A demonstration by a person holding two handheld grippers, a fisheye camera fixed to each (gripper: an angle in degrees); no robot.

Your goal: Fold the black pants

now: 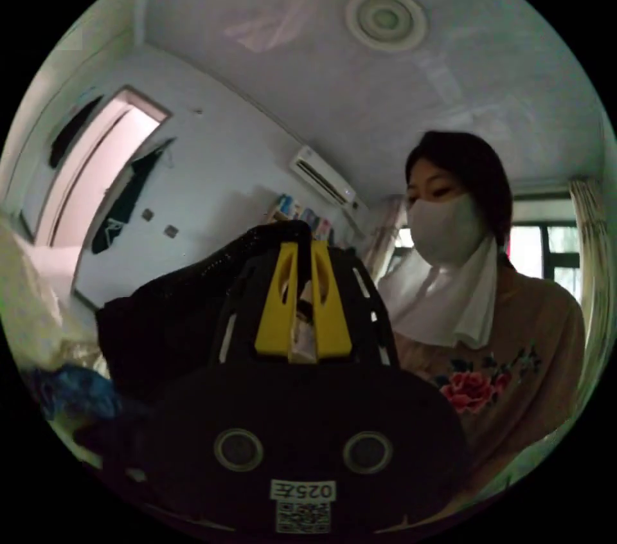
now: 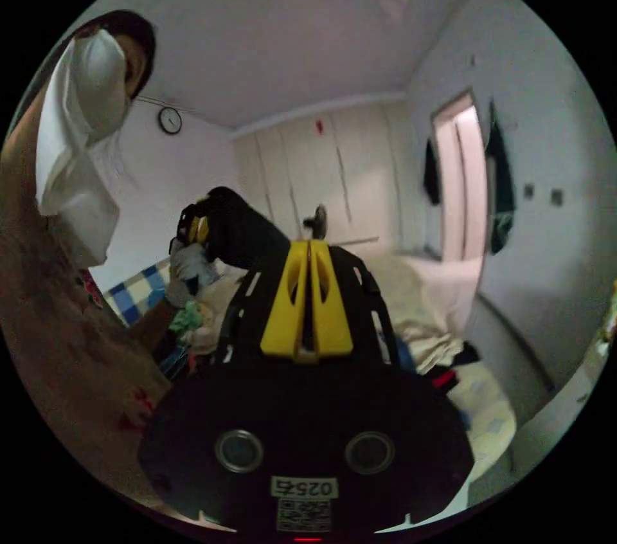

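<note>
Left gripper view: left claw (image 1: 303,248) tilted up toward the ceiling, yellow jaws nearly together, black pants (image 1: 186,306) pinched at the tips and draped off to the left of the jaws. Something pale sits in the narrow gap lower down; cannot tell what. Person (image 1: 501,338) close behind the claw on the right, looking down. Air conditioner (image 1: 323,176) high on the wall, door (image 1: 96,177) at left.

Right gripper view: right claw (image 2: 310,246) pressed together, only a thin slit between the jaws, pants (image 2: 247,235) bunched at the tips. Fabric runs up and left to the left claw (image 2: 196,229), held in a gloved hand (image 2: 186,271). Pants are lifted in the air between the two claws, above the bed (image 2: 411,293). Clock (image 2: 169,119) on the wall, wardrobe (image 2: 321,171) behind.
</note>
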